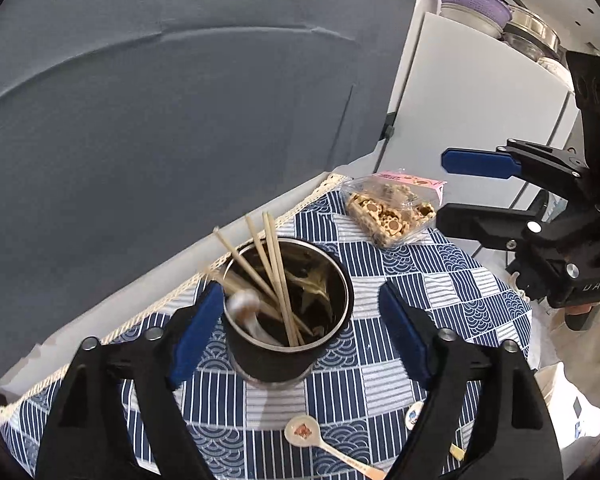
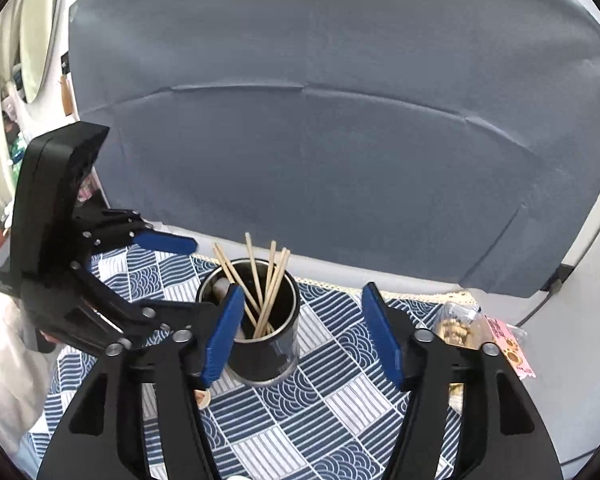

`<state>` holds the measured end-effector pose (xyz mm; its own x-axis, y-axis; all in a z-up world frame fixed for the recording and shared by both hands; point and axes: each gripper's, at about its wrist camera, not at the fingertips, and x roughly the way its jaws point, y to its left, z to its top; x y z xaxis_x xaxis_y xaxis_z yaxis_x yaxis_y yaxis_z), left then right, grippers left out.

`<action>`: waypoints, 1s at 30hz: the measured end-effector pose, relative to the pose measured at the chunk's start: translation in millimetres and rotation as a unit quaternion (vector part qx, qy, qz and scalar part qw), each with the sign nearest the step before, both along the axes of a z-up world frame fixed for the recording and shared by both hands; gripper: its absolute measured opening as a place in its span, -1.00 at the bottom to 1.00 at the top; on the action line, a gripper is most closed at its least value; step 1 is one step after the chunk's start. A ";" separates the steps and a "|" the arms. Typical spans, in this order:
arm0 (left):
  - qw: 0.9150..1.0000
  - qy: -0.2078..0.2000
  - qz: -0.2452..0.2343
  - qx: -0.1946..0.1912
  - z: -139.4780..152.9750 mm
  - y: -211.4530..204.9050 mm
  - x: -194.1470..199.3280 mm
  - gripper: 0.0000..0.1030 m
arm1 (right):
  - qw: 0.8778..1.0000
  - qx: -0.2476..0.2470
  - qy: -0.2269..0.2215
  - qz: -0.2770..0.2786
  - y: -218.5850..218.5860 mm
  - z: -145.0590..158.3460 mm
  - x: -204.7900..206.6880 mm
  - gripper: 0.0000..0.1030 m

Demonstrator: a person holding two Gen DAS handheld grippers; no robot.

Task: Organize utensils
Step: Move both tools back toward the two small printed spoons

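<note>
I see a metal cup (image 1: 290, 312) standing upright on the bench (image 1: 400, 368), near its far edge. Several chopsticks (image 1: 274, 268) stand inside the cup, leaning against one another, with a blurred spoon (image 1: 246, 308) at the cup's left rim. My left claw (image 1: 300, 336) sits over the cup, one finger on each side, spread wide. A second spoon (image 1: 320, 440) lies on the bench in front of the cup. A snack bag (image 1: 392, 210) lies behind and to the right. My right claw (image 2: 304, 336) also straddles the cup, spread wide.
</note>
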<state>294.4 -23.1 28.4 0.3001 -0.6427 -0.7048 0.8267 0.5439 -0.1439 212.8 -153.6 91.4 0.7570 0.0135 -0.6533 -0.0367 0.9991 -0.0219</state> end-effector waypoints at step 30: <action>0.977 -0.001 0.207 0.060 6.8 60.6 -101.1 0.88 | 0.991 0.020 0.023 0.130 -6.6 -6.5 -58.0 0.69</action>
<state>193.3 37.5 35.1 0.5185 -0.3793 -0.7664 0.5333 0.8440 -0.0569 154.8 -160.2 84.9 0.6941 0.2319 -0.6815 -0.2938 0.9555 0.0258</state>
